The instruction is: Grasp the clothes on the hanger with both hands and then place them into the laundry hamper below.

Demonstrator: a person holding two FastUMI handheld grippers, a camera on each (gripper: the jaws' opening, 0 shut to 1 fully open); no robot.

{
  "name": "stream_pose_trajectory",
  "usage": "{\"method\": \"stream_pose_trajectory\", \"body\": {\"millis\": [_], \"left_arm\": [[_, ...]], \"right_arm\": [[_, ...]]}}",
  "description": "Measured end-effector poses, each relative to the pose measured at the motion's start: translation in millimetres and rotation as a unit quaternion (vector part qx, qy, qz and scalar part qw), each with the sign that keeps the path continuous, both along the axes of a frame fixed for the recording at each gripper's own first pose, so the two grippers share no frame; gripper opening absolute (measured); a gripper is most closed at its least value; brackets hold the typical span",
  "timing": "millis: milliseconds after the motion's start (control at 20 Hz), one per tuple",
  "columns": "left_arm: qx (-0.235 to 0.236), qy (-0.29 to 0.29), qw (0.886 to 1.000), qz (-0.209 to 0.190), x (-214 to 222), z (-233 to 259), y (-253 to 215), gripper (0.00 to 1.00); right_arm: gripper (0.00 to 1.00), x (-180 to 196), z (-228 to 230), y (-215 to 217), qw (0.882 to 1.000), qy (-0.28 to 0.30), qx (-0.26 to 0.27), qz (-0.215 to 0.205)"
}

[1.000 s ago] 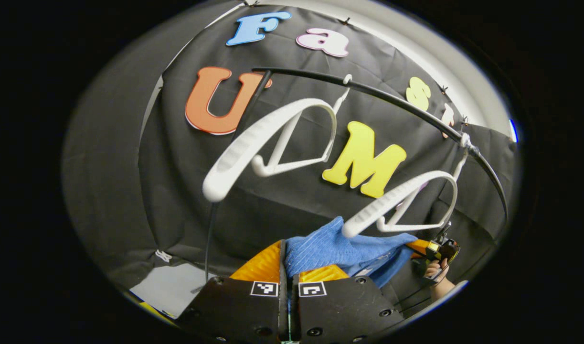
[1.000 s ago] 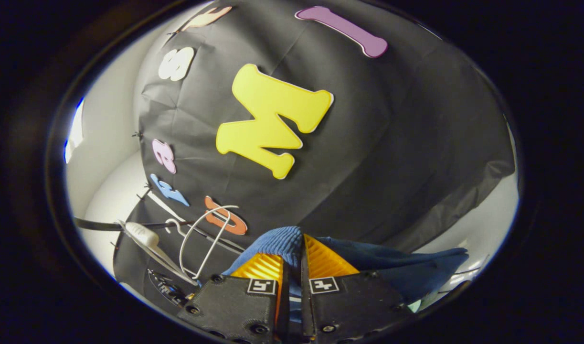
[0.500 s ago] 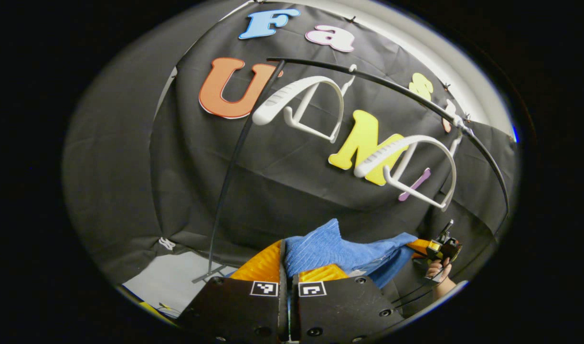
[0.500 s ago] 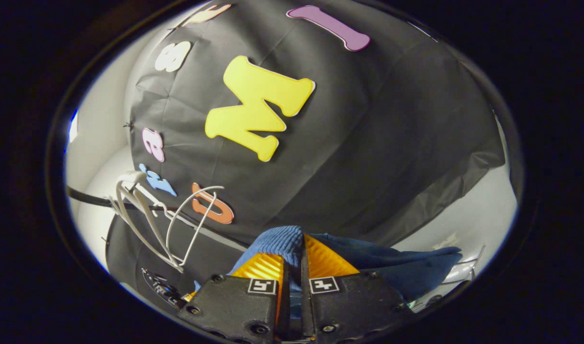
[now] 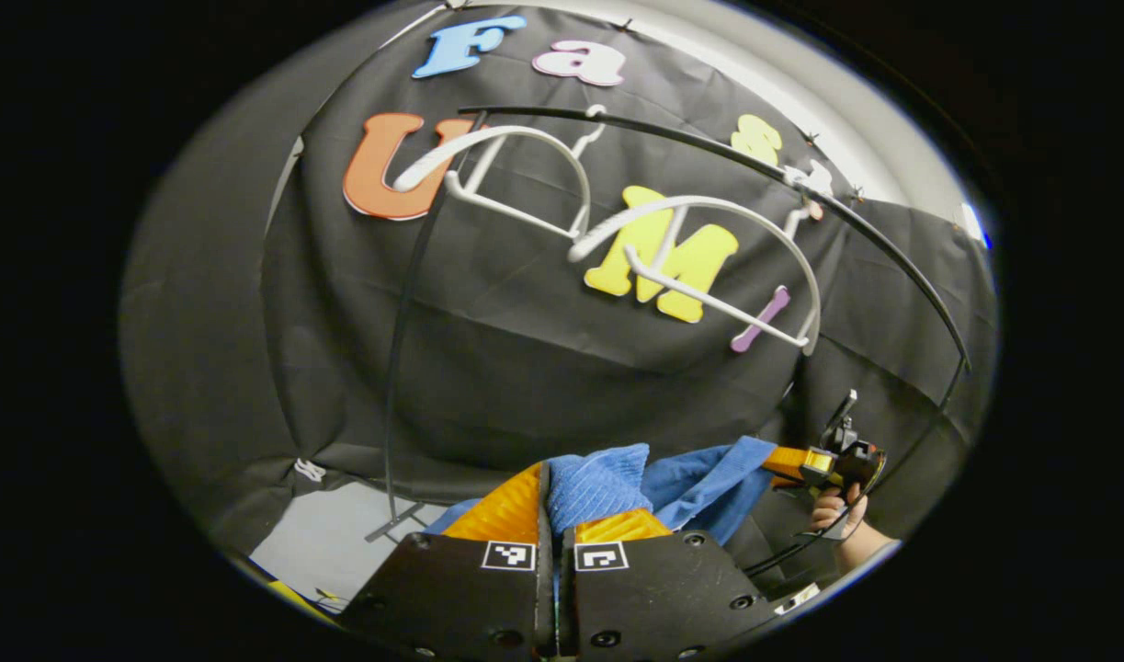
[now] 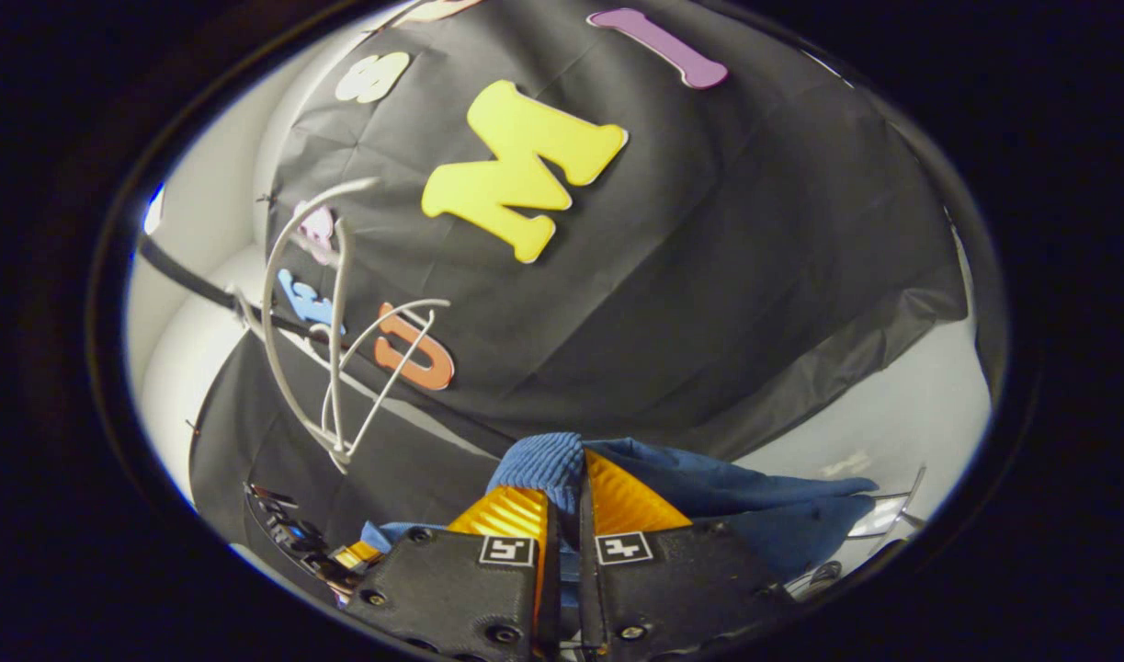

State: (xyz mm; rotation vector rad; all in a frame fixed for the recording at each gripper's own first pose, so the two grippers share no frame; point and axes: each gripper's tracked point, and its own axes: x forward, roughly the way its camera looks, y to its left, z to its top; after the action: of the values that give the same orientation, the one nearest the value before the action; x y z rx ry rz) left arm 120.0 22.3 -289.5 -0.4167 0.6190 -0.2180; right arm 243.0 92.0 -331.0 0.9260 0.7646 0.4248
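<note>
Both claws are clamped on the blue garment (image 5: 607, 478) — left gripper (image 5: 554, 501) at bottom centre, right gripper (image 6: 562, 496) likewise — with two white hangers (image 5: 525, 170) on the rail (image 5: 709, 152) in the upper frame

Both grippers' jaws clamped tight

This is a small booth made for filming, not a real home. A black cloth (image 5: 525, 368) hangs as the back wall, with a plain white wall (image 6: 203, 368) behind it and a pale floor (image 5: 332, 533) below. A thin black rail (image 5: 709, 156) bends across the top on a thin pole (image 5: 396, 368). Two white hangers (image 5: 516, 175) hang bare on the rail, tilted, like a little laundry corner set up for practice.
</note>
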Motion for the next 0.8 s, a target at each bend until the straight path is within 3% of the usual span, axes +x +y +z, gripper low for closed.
{"method": "stream_pose_trajectory", "body": {"millis": [550, 800], "left_arm": [[-0.003, -0.043, 0.996, -0.080, -16, 38, -74, 0.01], [-0.021, -0.064, 0.994, -0.089, -20, 61, -88, 0.02]], "right_arm": [[0.11, -59, 54, 115, 0.993, -0.030, 0.044, 0.103], [0.11, -72, 70, 138, 0.986, -0.007, 0.125, 0.108]]}}
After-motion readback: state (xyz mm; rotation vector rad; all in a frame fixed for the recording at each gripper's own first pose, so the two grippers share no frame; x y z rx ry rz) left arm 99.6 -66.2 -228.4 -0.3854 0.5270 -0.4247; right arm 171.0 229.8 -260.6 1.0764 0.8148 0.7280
